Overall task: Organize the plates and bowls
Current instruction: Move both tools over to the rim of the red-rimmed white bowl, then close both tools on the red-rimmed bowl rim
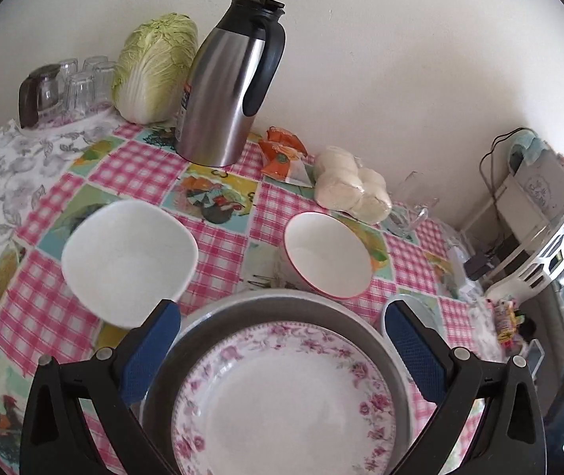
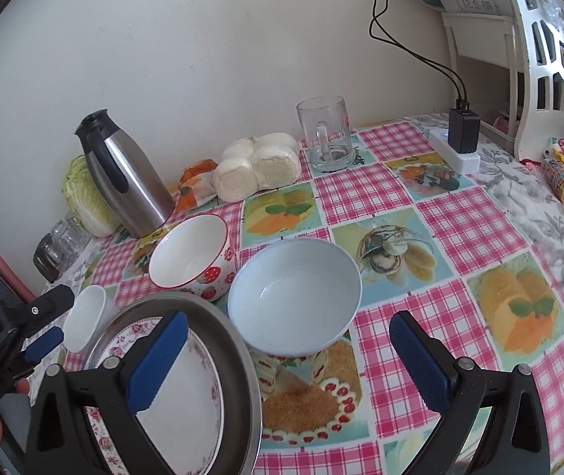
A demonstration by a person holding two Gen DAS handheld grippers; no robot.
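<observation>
Left gripper, spread wide and holding nothing, hangs over a flowered plate that sits inside a metal pan directly below it. A white bowl lies ahead and to its left; a strawberry bowl lies ahead and slightly right. Right gripper, also wide and holding nothing, faces a pale blue bowl just ahead between its fingers; the pan and plate lie under its left finger.

All pieces rest on the counter, covered by a glossy checked cloth.

The plate and the three bowls look like glazed ware: stiff, smooth, probably slippery and breakable. Each bowl is best pinched across its rim wall. The plate lies low inside the pan, so its raised edge is the only likely hold, and the pan wall may crowd a finger.
</observation>
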